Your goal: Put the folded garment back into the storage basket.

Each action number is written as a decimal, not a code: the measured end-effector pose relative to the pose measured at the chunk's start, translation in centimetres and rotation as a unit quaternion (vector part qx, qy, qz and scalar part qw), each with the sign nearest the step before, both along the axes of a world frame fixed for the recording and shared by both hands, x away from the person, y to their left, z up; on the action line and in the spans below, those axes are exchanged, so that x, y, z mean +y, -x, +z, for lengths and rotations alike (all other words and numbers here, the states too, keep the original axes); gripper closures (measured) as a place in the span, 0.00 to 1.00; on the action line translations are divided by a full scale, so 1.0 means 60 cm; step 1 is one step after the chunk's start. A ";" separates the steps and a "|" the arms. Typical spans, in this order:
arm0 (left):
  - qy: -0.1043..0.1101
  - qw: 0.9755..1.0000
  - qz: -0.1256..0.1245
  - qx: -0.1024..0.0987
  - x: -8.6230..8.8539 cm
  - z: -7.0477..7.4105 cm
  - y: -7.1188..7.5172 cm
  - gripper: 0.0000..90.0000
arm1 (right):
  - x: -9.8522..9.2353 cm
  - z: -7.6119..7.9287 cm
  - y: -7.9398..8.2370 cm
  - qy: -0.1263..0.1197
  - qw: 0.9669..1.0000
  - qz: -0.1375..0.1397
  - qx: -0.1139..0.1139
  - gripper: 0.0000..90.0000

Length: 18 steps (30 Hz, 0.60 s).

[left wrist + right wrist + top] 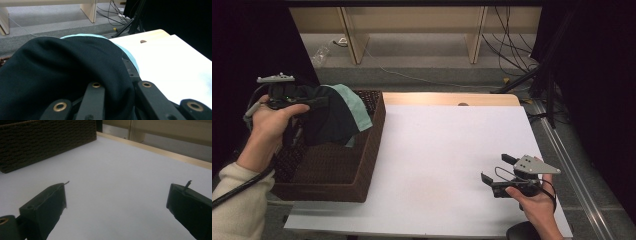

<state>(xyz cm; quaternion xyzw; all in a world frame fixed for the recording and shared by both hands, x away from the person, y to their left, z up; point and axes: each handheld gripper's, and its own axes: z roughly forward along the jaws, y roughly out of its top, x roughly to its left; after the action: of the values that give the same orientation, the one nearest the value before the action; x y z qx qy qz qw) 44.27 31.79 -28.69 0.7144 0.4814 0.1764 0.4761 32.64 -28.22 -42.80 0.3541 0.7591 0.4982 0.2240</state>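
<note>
A dark garment [329, 120] with a pale teal lining [354, 102] hangs over the brown woven basket [367, 155] at the table's left. My left gripper [319, 103] is shut on the garment and holds it up above the basket's far half. In the left gripper view the dark cloth [62, 72] drapes over the jaws and hides their tips, with the teal edge [130, 56] behind it. My right gripper [497, 168] hovers low over the white table top [437, 145] near its front right corner. It stands wide open [117, 192] with nothing between the fingers.
The basket's woven wall [37, 142] lies ahead of the right gripper, across bare white surface. A wooden strip [452, 98] edges the table's far side. Beyond it, wooden shelf legs [354, 35], cables [507, 45] and a dark stand [532, 75] occupy the floor.
</note>
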 end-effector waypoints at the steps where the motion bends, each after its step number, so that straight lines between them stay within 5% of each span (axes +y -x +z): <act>1: -0.001 1.000 0.001 0.001 0.000 -0.001 0.000 0.90 | 0.000 0.000 0.000 0.000 1.000 0.000 0.000 0.04; 18: -0.001 1.000 0.016 0.011 0.008 -0.016 -0.007 0.90 | -0.001 0.001 0.000 -0.001 1.000 -0.001 -0.003 0.04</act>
<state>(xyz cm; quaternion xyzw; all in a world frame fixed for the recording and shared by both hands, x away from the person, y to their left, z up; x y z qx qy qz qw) 44.67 32.27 -29.67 0.7090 0.4979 0.1769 0.4670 32.63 -28.27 -42.75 0.3535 0.7575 0.4999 0.2265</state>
